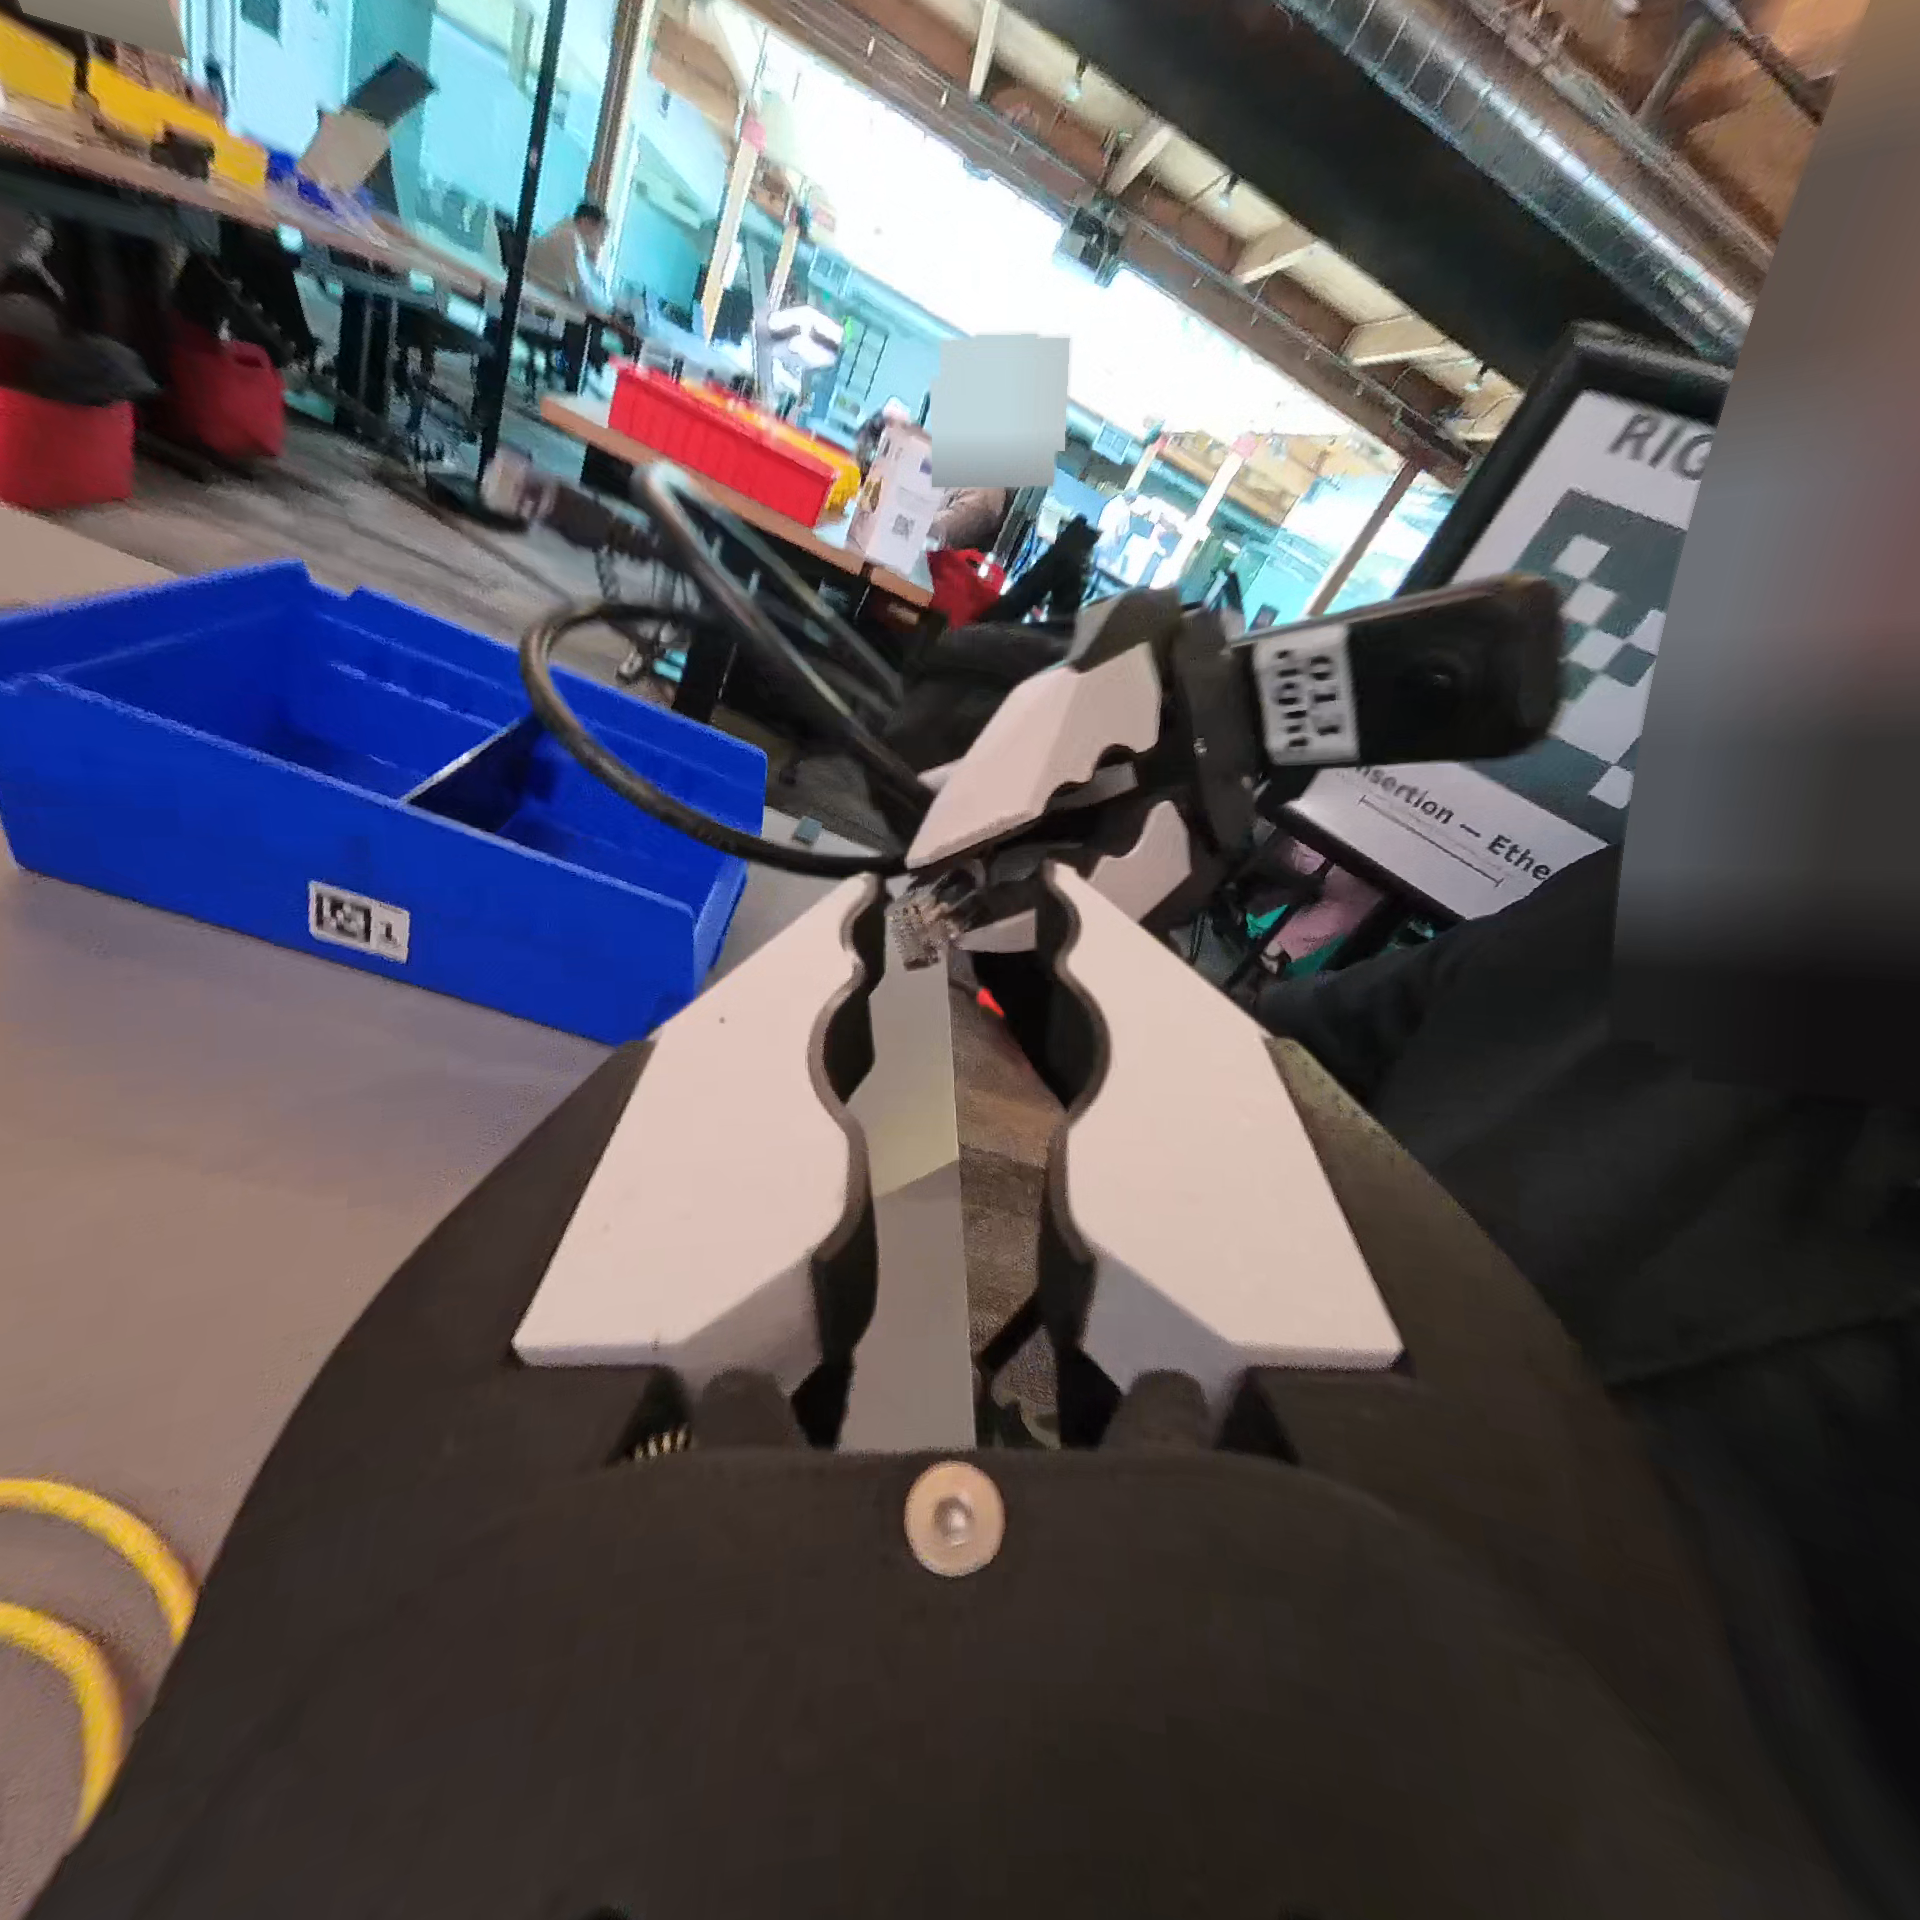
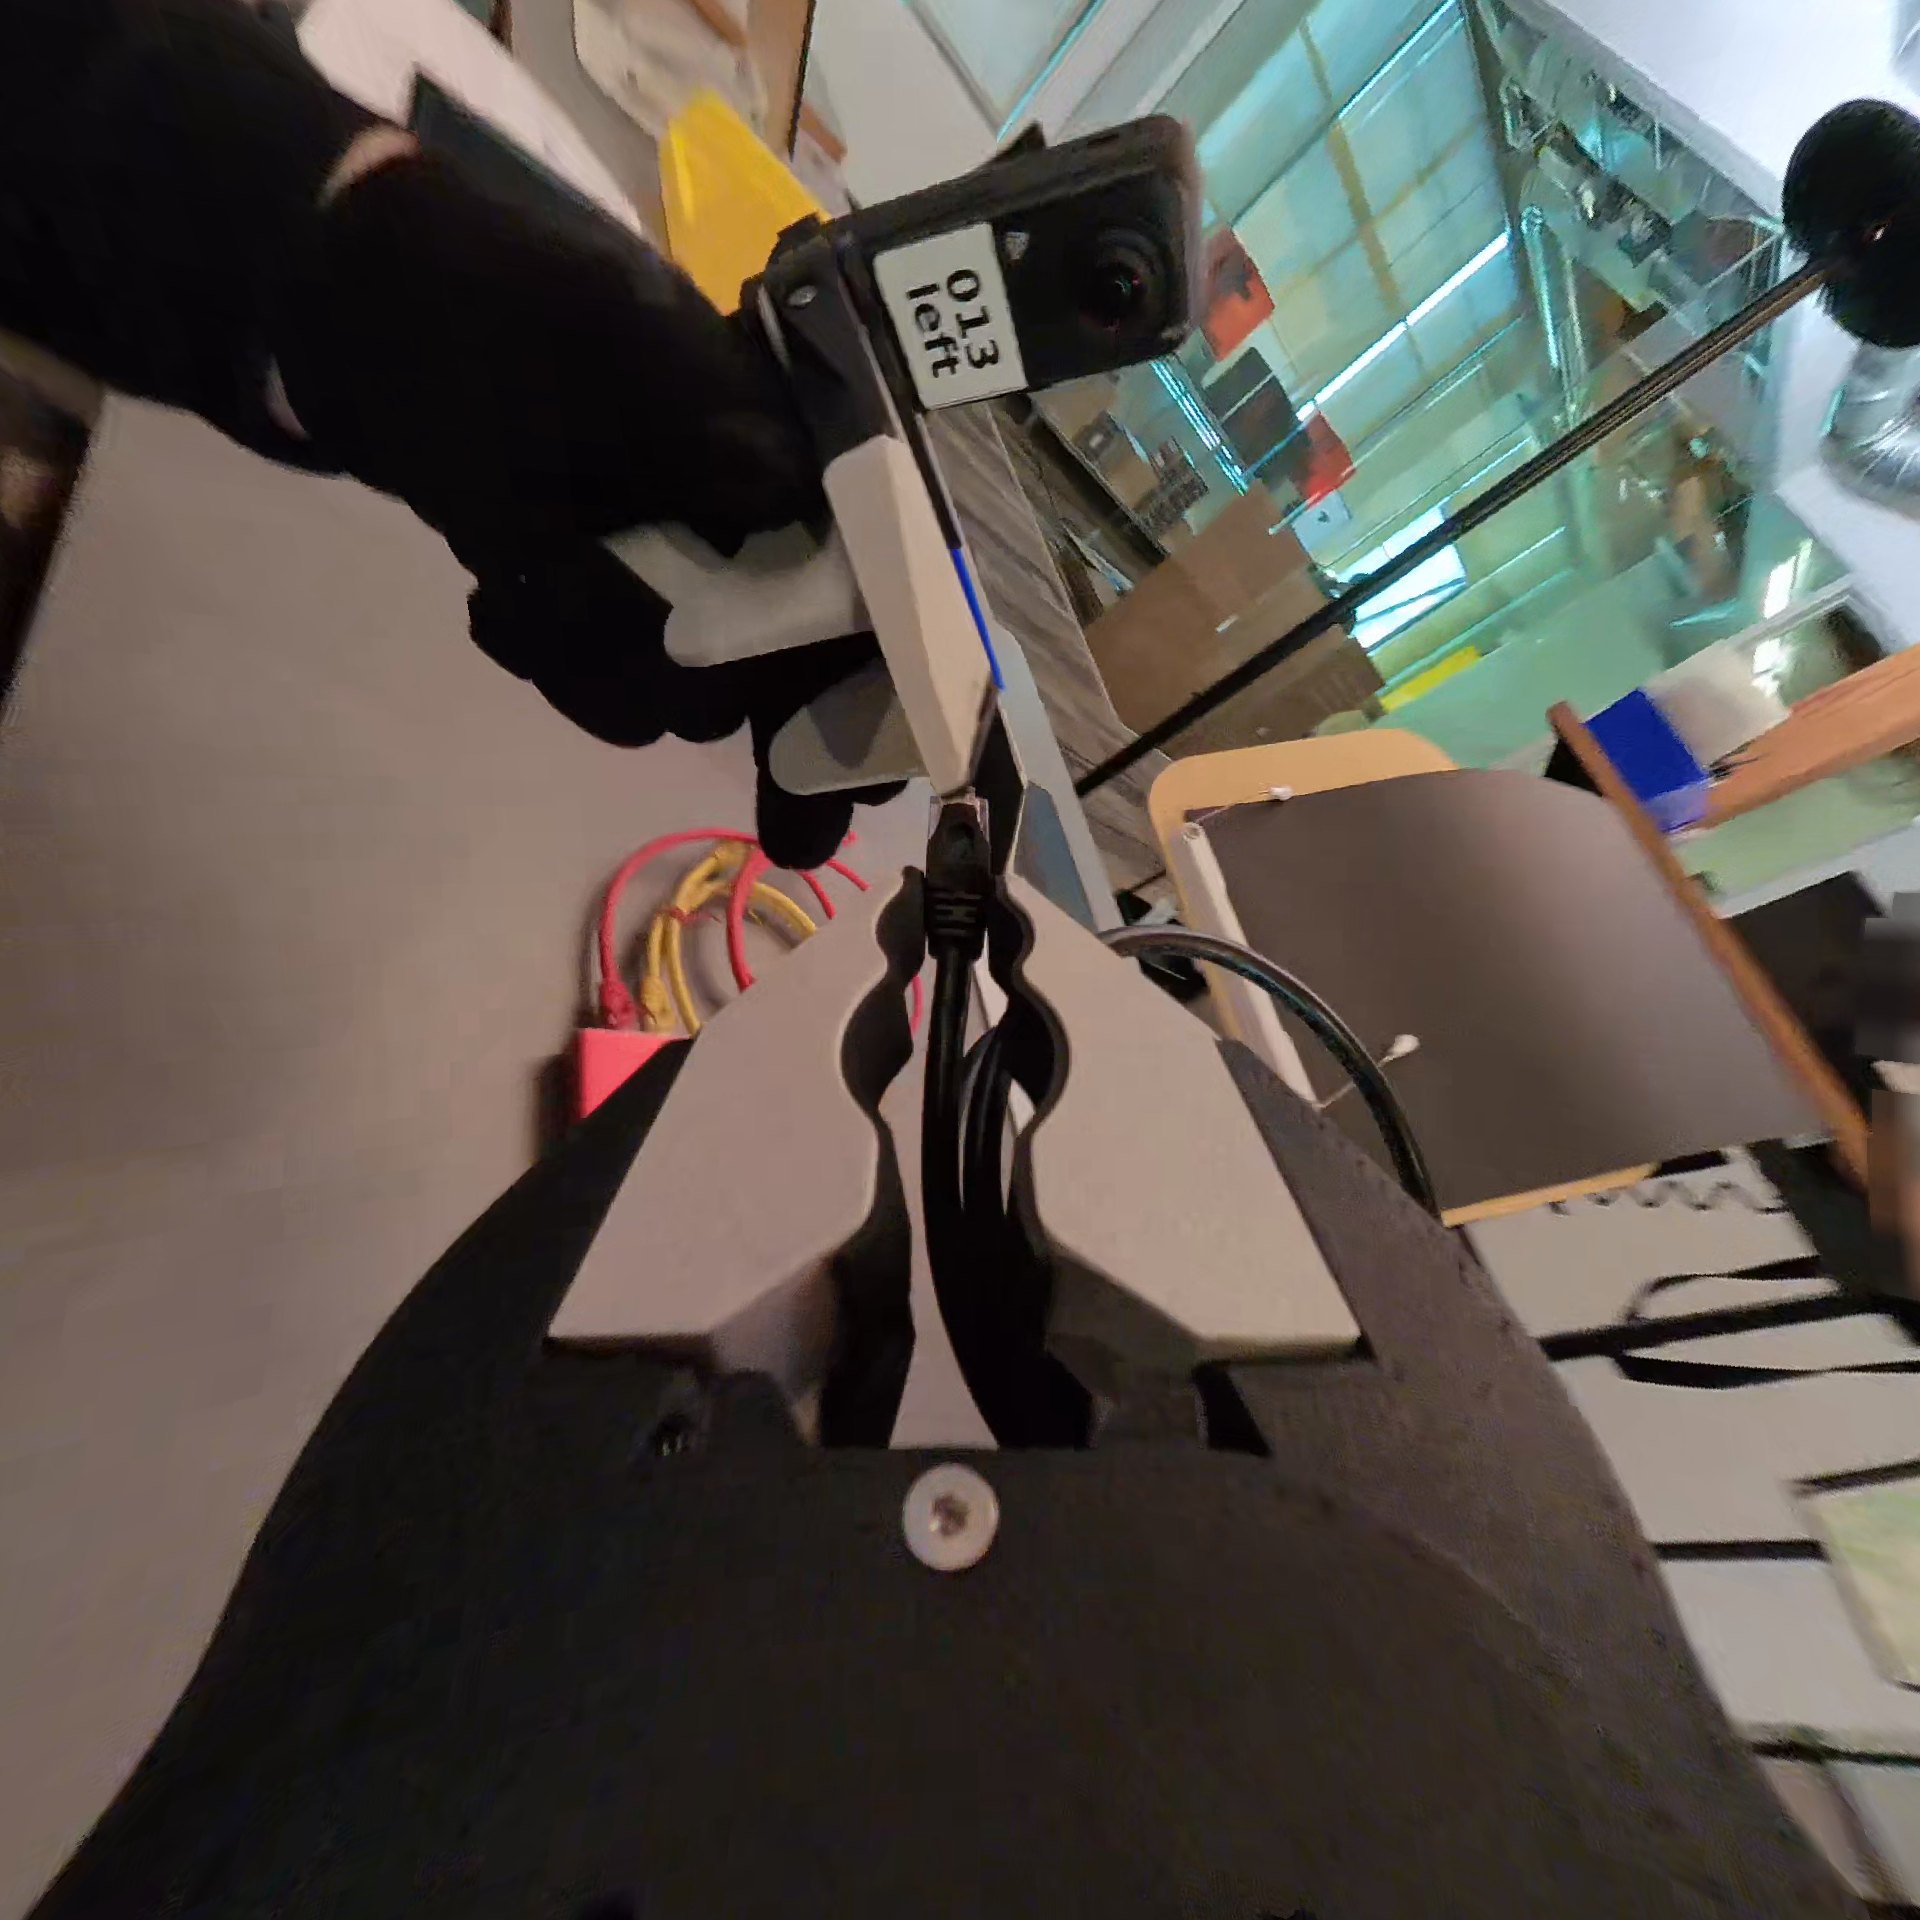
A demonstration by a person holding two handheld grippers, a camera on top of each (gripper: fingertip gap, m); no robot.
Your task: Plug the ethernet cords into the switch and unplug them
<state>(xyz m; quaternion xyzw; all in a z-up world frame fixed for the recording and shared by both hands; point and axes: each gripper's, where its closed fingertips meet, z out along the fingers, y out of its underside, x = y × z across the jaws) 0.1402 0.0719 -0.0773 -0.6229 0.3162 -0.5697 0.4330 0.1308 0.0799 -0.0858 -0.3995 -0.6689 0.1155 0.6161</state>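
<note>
**Tongs meet over black ethernet cord plug**

Tongs on the right [image 2: 961, 894] pinch the black ethernet cord [image 2: 951, 1091] just behind its plug [image 1: 920, 925], boot clamped between the grey tips, cord running back through the gap and looping off to the side. Left tongs [image 1: 961, 914] sit tip to tip with them, the clear plug end right at their fingertips; fingers stand slightly apart, and whether they grip the plug I cannot tell. Gloved hand [image 2: 499, 416] holds the left unit, seen from the right wrist view.

Blue bin [image 1: 343, 790] sits on the grey table [image 1: 260, 1143], left of the tongs, divided inside; compartments look bare from this angle. Small tag on its front wall. Black cord loop arcs above the bin's right end, not in it.

Red and yellow cords [image 2: 717, 925] lie coiled on the table beyond the right tongs, plugged ends toward a pink-red box [image 2: 613, 1070], partly hidden. Switch not identifiable for sure. Background blurry workshop.
</note>
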